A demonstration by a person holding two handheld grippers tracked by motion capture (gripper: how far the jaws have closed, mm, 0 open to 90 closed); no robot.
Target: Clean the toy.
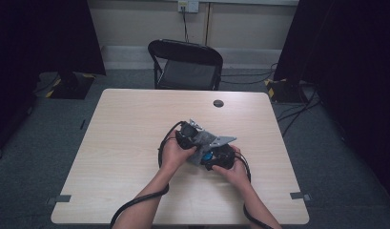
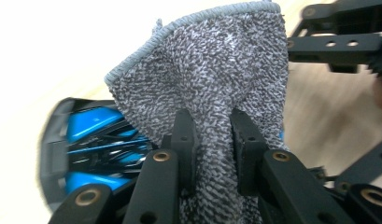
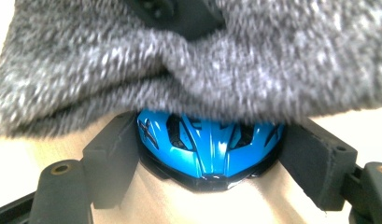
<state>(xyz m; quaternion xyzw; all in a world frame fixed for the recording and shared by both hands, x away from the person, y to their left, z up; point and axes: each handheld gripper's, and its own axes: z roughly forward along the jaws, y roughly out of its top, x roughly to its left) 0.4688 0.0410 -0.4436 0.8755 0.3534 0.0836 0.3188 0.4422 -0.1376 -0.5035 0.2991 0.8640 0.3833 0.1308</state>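
A grey speckled cloth [image 2: 212,70] with a stitched edge hangs pinched between my left gripper [image 2: 211,128] jaws, which are shut on it. The cloth [image 3: 179,65] drapes over the top of a small blue-and-black helmet-shaped object [image 3: 209,147]. My right gripper [image 3: 212,140] is shut on that object, one pad pressing each side. In the left gripper view the blue object [image 2: 93,126] lies to the left, behind the cloth. In the high view both hands meet at the table's middle: left gripper [image 1: 189,136], right gripper [image 1: 216,160], cloth [image 1: 198,145] between them and a bit of the blue object [image 1: 208,155] showing.
The light wooden table [image 1: 135,143] has a round cable hole [image 1: 218,103] near its far edge. A black folding chair [image 1: 185,64] stands beyond it. Cables trail from both grippers off the near edge. Dark curtains flank the room.
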